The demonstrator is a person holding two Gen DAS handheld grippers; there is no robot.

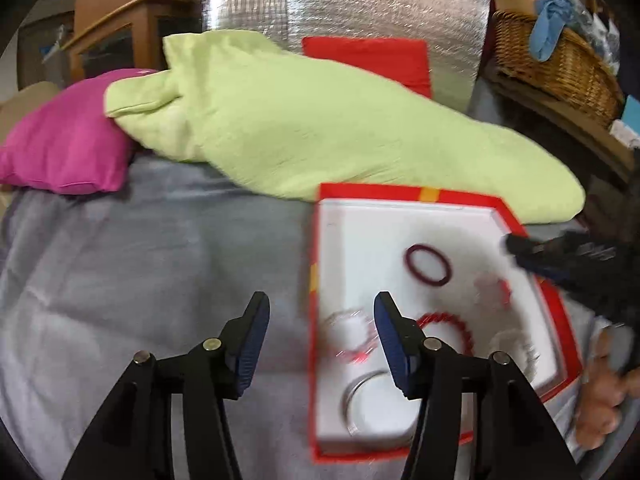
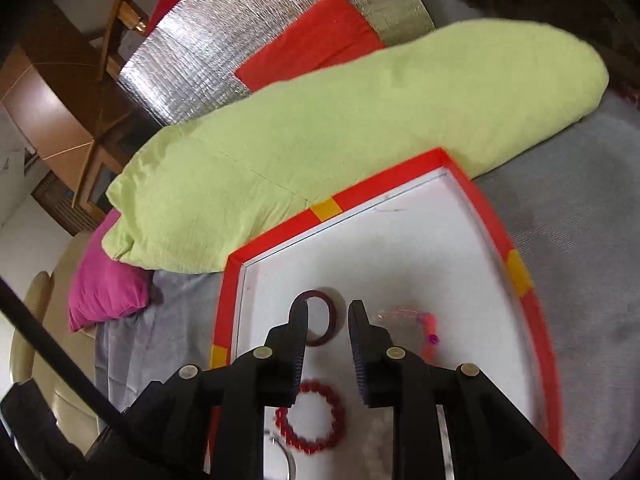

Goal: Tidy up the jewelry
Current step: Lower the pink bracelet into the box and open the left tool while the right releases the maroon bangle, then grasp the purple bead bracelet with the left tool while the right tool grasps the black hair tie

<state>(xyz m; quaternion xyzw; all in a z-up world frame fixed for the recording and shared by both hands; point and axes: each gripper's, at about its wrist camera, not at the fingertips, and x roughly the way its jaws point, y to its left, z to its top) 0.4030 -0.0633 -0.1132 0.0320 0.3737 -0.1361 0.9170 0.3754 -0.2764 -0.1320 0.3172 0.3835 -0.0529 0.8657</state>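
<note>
the left gripper (image 1: pixel 320 312) stands with jaws apart and nothing between them, over the left edge of the red-rimmed white tray (image 1: pixel 412 194) on a grey sheet (image 1: pixel 140 260). a dark red bangle (image 1: pixel 427 266) lies at two o'clock from it, a red bead bracelet (image 1: pixel 450 326) at three, a silver bangle (image 1: pixel 356 392) at five. the right gripper (image 1: pixel 516 245) reaches in, blurred.

Grey bedcover (image 1: pixel 140 264) left of box (image 1: pixel 412 192) open — green pillow (image 1: pixel 320 120) blocks behind.
</note>
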